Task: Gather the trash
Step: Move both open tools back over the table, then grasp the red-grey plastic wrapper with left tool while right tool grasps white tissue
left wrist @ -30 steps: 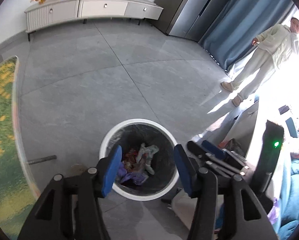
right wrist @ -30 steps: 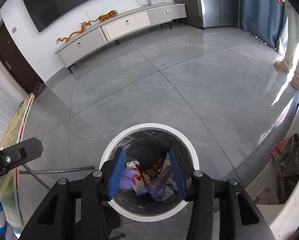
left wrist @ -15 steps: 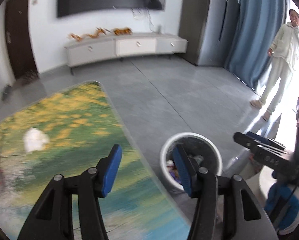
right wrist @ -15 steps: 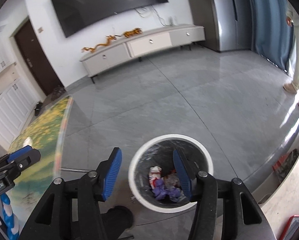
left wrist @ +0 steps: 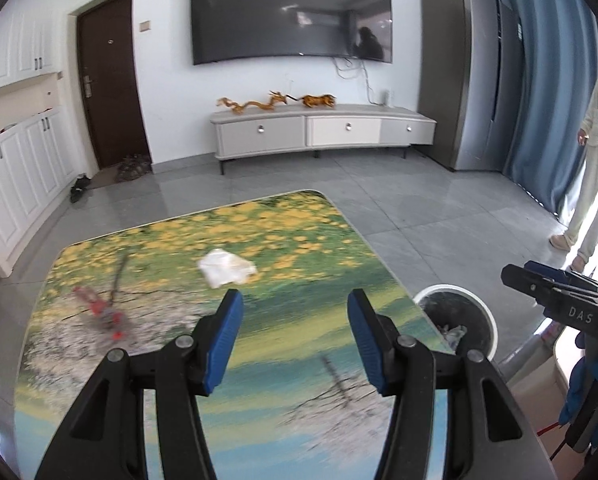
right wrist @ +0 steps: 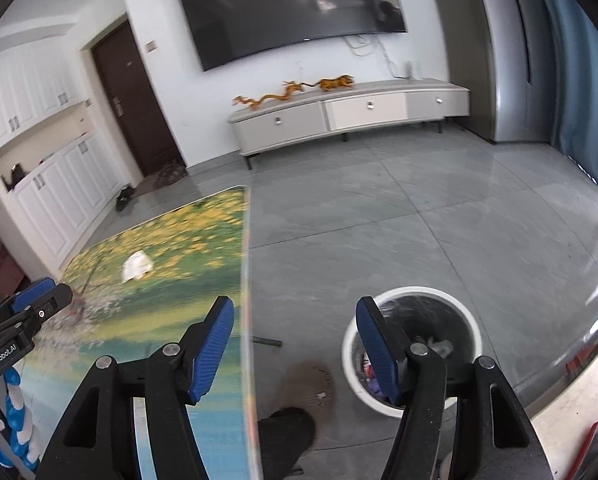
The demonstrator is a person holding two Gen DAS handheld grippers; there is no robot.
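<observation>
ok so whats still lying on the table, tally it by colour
white: 1, crumpled paper
red: 1, a blurred wrapper-like scrap
total: 2 on the table

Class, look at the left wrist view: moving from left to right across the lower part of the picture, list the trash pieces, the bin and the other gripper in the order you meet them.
red wrapper → white crumpled paper → trash bin → right gripper
</observation>
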